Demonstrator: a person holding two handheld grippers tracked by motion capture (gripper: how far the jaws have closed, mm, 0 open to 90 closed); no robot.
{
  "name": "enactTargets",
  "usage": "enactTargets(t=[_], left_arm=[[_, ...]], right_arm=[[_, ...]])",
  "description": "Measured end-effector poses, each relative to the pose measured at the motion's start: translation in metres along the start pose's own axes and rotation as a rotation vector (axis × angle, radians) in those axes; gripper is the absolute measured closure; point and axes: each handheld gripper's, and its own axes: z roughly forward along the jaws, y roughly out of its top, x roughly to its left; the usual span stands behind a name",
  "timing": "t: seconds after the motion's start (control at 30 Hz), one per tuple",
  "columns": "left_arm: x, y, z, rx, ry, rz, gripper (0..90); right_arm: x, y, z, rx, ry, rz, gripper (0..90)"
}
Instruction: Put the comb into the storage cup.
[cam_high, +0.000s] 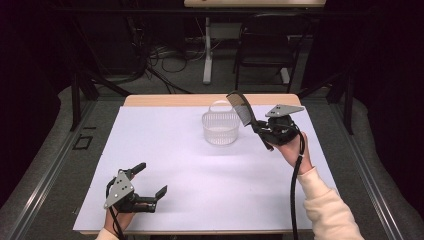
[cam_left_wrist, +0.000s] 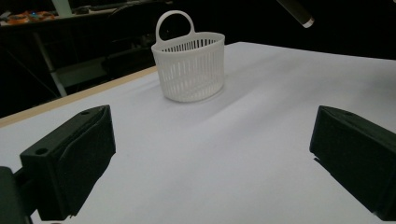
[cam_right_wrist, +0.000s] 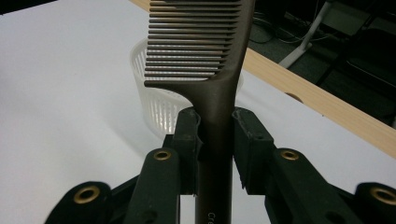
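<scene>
A dark brown comb (cam_high: 243, 111) (cam_right_wrist: 212, 70) is held up in the air by its handle. My right gripper (cam_high: 261, 131) (cam_right_wrist: 217, 135) is shut on that handle, just right of the white slatted basket (cam_high: 220, 127) (cam_left_wrist: 190, 65) (cam_right_wrist: 159, 105). The comb's toothed end points up and left, above the basket's right rim. The basket stands upright at the table's far middle, its loop handle at the back. My left gripper (cam_high: 151, 179) (cam_left_wrist: 210, 154) rests open near the front left of the table, aimed at the basket, nothing between its jaws. The comb's handle tip (cam_left_wrist: 299, 11) shows at the top of the left gripper view.
A white sheet (cam_high: 190, 170) covers the table, with a wooden edge (cam_high: 175, 100) showing at the far side. Beyond the table stand a dark chair (cam_high: 265, 47) and a table leg with cables on the floor (cam_high: 207, 55).
</scene>
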Motion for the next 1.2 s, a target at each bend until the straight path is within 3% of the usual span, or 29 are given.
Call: enactTargets(t=[1.2], left_arm=[[0.0, 0.0, 0.0, 0.0, 0.0, 0.0, 0.1]], right_arm=[[-0.008, 0.017, 0.025, 0.006, -0.024, -0.003, 72.6]])
